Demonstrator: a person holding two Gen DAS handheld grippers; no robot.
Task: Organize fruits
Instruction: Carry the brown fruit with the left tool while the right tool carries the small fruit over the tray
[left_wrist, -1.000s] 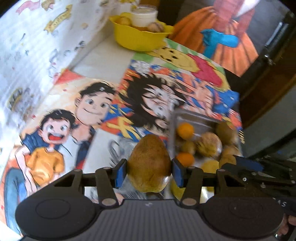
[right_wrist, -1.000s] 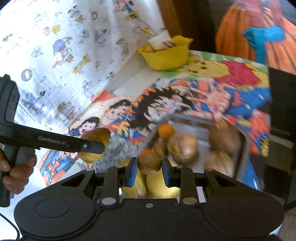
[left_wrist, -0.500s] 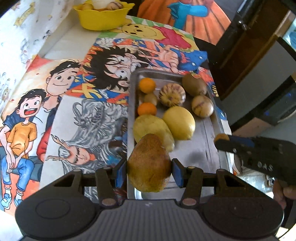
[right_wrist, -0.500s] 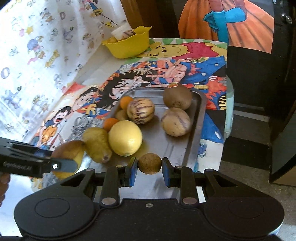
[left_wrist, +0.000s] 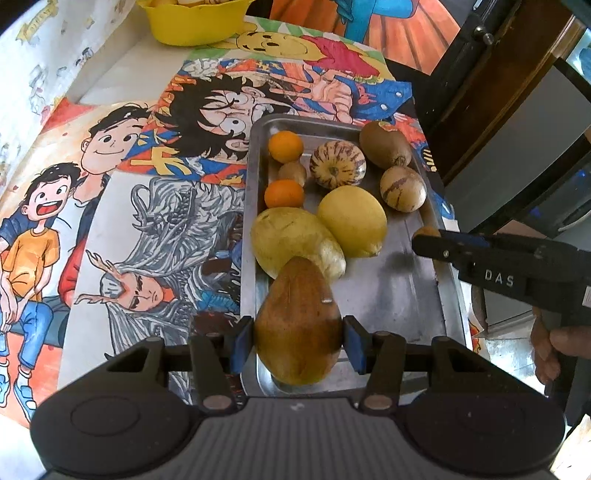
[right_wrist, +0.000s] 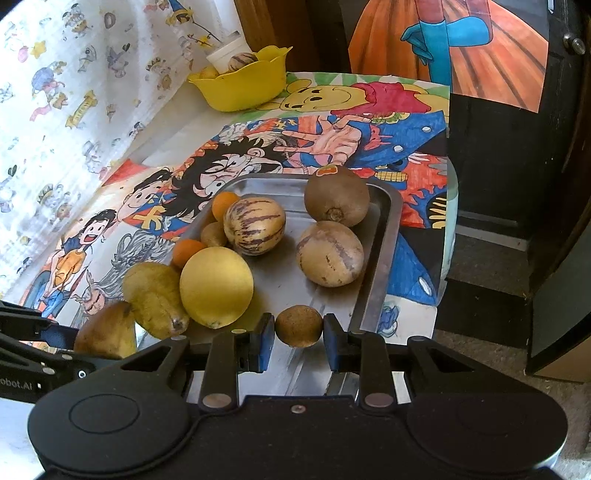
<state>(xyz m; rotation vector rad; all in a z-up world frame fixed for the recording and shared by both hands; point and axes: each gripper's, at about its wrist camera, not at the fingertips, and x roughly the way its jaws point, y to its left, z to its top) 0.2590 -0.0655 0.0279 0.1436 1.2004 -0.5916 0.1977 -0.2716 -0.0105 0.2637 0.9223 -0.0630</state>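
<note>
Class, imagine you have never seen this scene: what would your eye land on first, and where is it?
First, the steel tray crowded with fruit on a bright cartoon tablecloth, a big yellow lemon near its middle. Next, the two grippers over the tray's near end: the left gripper clamps a large brown mango, the right gripper a small brown round fruit. A yellow bowl sits at the table's far end.

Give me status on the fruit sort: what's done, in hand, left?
Done: eight fruits lie on the metal tray. In hand: left gripper clamps a brown mango, right gripper a small brown fruit, both over the tray. Left: setting them down; yellow bowl holds more.
</note>
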